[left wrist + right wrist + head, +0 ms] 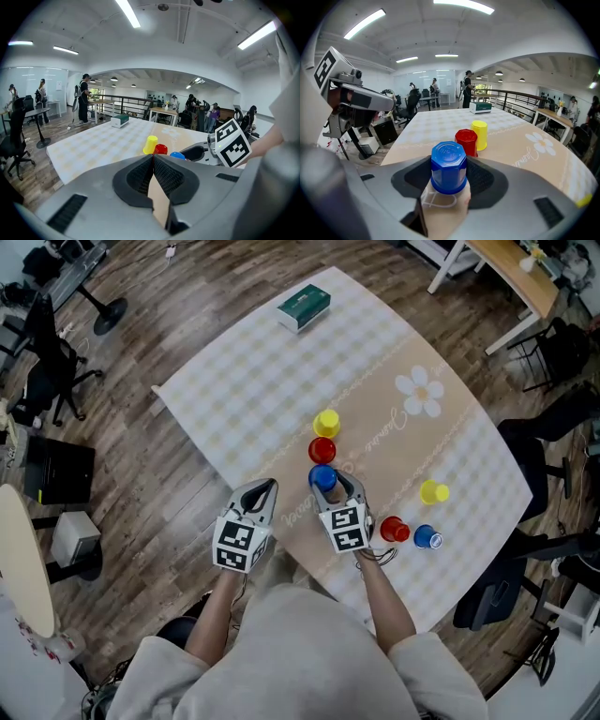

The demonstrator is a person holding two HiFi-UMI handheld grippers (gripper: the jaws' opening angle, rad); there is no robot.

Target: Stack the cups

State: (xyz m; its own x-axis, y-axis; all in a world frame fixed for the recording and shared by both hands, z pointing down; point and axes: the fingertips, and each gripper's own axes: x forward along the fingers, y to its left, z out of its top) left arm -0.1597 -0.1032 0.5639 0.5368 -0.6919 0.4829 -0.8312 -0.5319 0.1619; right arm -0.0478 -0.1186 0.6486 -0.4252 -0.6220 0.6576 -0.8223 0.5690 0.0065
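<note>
Right gripper has its jaws clamped on a blue cup, upside-down, pads against both sides; can't tell if the rim touches the cloth or sits a hair above it. Left gripper has its jaws pressed together with nothing in them; it hangs just left of the right one, at the near edge of the table.

Right past the held cup sits a red cup, and behind that a yellow cup, both upside-down and just beside each other; from the head view the three make a short row running away from the person, so the red one is the first thing in the way going forward. Off to the right are three more: a second yellow cup on its own, then a second red cup and a second blue cup just beside each other, near the right-hand edge.

Writing: there's a cursive line on the beige band of the cloth next to a printed daisy; too small to read. A green box at the far end has pale print I can't make out either; each gripper's cube carries black-and-white square markers.

Room: a big bare checked stretch lies between the row and the green box and out to the left edge; office chairs stand on the wood floor around the table.
</note>
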